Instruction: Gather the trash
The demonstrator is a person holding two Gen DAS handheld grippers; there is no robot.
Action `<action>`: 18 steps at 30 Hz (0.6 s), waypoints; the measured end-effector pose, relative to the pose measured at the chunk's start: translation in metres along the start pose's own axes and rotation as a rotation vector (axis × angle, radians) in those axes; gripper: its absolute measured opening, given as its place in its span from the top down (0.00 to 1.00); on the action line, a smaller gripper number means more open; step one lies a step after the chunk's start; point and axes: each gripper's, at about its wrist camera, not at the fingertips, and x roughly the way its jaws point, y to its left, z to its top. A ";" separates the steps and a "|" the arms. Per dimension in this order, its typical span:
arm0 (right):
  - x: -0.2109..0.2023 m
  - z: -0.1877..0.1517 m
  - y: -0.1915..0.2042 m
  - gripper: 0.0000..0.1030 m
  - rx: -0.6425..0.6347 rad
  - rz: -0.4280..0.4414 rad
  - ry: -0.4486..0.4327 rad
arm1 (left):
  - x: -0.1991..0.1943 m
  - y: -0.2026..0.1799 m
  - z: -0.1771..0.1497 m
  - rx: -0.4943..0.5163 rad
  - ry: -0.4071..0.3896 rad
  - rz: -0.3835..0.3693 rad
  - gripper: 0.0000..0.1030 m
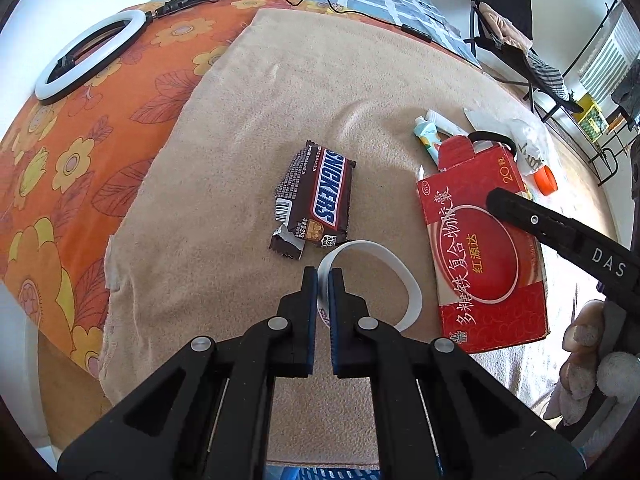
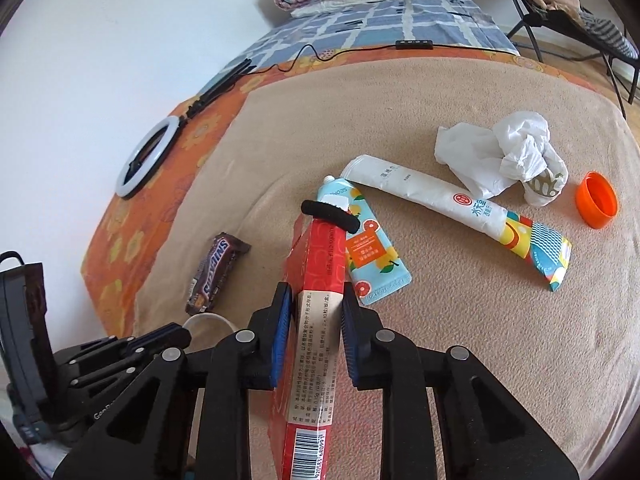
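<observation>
The left gripper [image 1: 324, 276] is clamped on a white loop of paper strip [image 1: 400, 276], its 2 blue-padded fingers [image 1: 313, 312] pinching one end while the rest of the loop curls out to the right of the fingertips over the beige blanket [image 1: 248, 128]. Just ahead of those fingertips lies an empty Snickers wrapper [image 1: 316, 200], flat and apart from the loop. The right gripper [image 2: 316, 300] grips a red medicine box [image 2: 320, 280] by its narrow sides, the pads [image 2: 282, 316] pressing on both; the box stands on edge between them and runs forward past the tips, a black hair tie [image 2: 330, 214] lying across its far end. Beyond the right fingertips a small teal tube [image 2: 372, 256] sits just right of the box, a long white tube [image 2: 452, 200] touches its cap end, and farther right lie crumpled white paper [image 2: 504, 156] and an orange cap [image 2: 596, 200], well apart from the fingers.
</observation>
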 end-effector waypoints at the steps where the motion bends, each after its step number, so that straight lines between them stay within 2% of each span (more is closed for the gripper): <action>1: -0.001 -0.001 0.001 0.81 -0.004 -0.001 -0.006 | -0.002 0.000 0.000 0.002 -0.005 0.001 0.97; 7: -0.017 -0.004 0.011 0.85 -0.034 -0.004 -0.055 | -0.016 0.002 -0.001 0.008 -0.045 0.003 0.97; 8: -0.019 -0.003 0.010 0.85 -0.031 0.027 -0.048 | -0.017 0.003 -0.001 0.002 -0.046 0.000 0.97; 10: -0.016 -0.001 -0.011 0.85 0.132 0.191 0.001 | -0.019 0.005 -0.003 -0.001 -0.046 0.003 0.97; 11: -0.012 -0.002 -0.020 0.85 0.183 0.215 0.027 | -0.019 0.005 -0.003 -0.002 -0.045 0.004 0.97; 13: -0.005 -0.006 -0.026 0.85 0.173 0.163 0.061 | -0.020 0.006 -0.005 0.000 -0.043 0.004 0.97; 14: -0.002 -0.009 -0.029 0.85 0.179 0.174 0.080 | -0.020 0.006 -0.005 0.001 -0.045 0.006 0.97; 16: 0.005 -0.015 -0.036 0.85 0.236 0.254 0.137 | -0.022 0.008 -0.005 0.001 -0.048 0.009 0.97; 18: 0.007 -0.022 -0.037 0.85 0.230 0.280 0.173 | -0.023 0.010 -0.005 -0.005 -0.049 0.008 0.97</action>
